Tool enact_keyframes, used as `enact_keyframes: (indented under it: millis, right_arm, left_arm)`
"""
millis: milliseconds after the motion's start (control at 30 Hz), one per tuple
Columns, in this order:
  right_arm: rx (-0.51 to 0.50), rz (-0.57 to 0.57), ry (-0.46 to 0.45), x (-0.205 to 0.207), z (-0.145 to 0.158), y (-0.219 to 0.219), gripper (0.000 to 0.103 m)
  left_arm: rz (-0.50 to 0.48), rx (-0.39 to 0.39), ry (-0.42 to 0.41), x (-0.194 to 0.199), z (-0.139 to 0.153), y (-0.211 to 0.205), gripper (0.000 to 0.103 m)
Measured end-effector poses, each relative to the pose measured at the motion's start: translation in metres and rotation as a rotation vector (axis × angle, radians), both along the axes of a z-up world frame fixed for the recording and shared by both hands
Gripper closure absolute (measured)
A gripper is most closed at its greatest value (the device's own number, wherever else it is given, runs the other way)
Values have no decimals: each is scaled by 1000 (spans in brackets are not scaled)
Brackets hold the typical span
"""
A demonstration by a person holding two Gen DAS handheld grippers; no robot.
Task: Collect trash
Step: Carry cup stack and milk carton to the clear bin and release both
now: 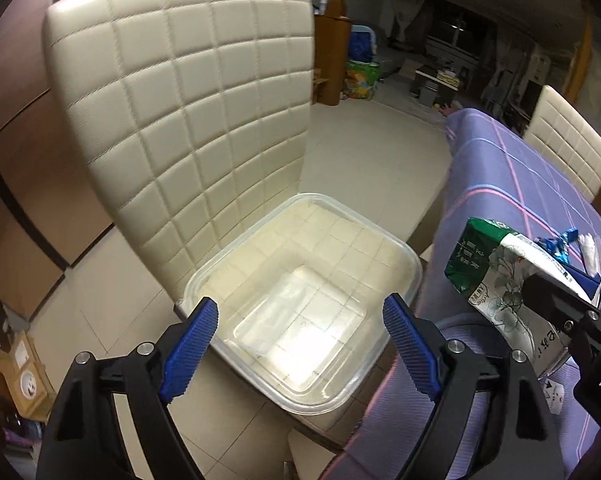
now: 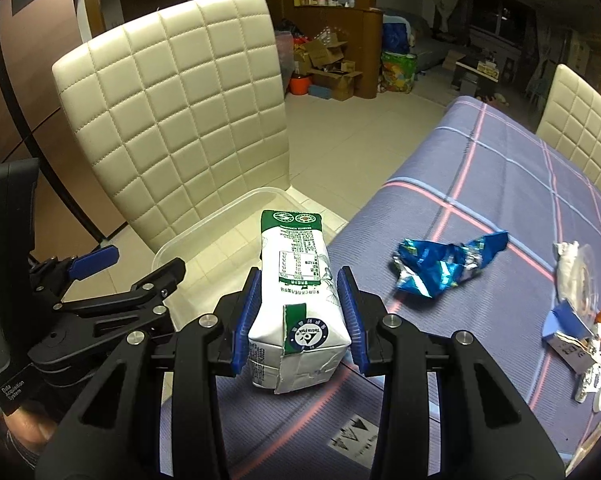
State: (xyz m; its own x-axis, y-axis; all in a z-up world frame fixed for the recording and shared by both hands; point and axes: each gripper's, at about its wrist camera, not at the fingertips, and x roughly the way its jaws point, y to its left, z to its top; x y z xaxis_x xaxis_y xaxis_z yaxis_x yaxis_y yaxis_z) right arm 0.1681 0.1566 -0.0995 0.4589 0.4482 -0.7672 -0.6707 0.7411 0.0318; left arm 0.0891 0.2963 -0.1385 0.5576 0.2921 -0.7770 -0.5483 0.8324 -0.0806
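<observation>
A clear plastic bin [image 1: 236, 250] rests on the seat of a cream quilted chair [image 1: 180, 100], and nothing shows inside it. My left gripper [image 1: 300, 312] hangs over the bin with its blue pads wide apart and nothing between them; in the right wrist view the left gripper [image 2: 136, 266] sits at the left, beside the bin [image 2: 220, 216]. My right gripper [image 2: 299, 284] is shut on a green-and-white milk carton [image 2: 296, 248], held above the table edge next to the bin. The same carton [image 1: 496, 280] shows at the right of the left wrist view.
The table wears a purple checked cloth [image 2: 480, 168]. On it lie a crumpled blue wrapper [image 2: 448, 264], a white tissue wad [image 2: 566, 264] and a torn small box [image 2: 572, 336]. A second cream chair [image 2: 580, 132] stands at the table's far side. Boxes and bags clutter the back of the room.
</observation>
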Motion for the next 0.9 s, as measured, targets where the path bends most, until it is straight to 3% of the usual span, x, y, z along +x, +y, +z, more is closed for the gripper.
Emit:
enact_keyframes:
  millis: [367, 433, 900]
  right_arm:
    - [-14, 33, 17, 0, -7, 24, 62]
    - [-11, 29, 32, 2, -7, 23, 55]
    - [46, -38, -3, -5, 11, -16, 50]
  left_arm:
    - [92, -29, -4, -17, -1, 23, 21]
    - [100, -31, -5, -19, 0, 24, 21]
    - [59, -16, -23, -22, 16, -4, 21]
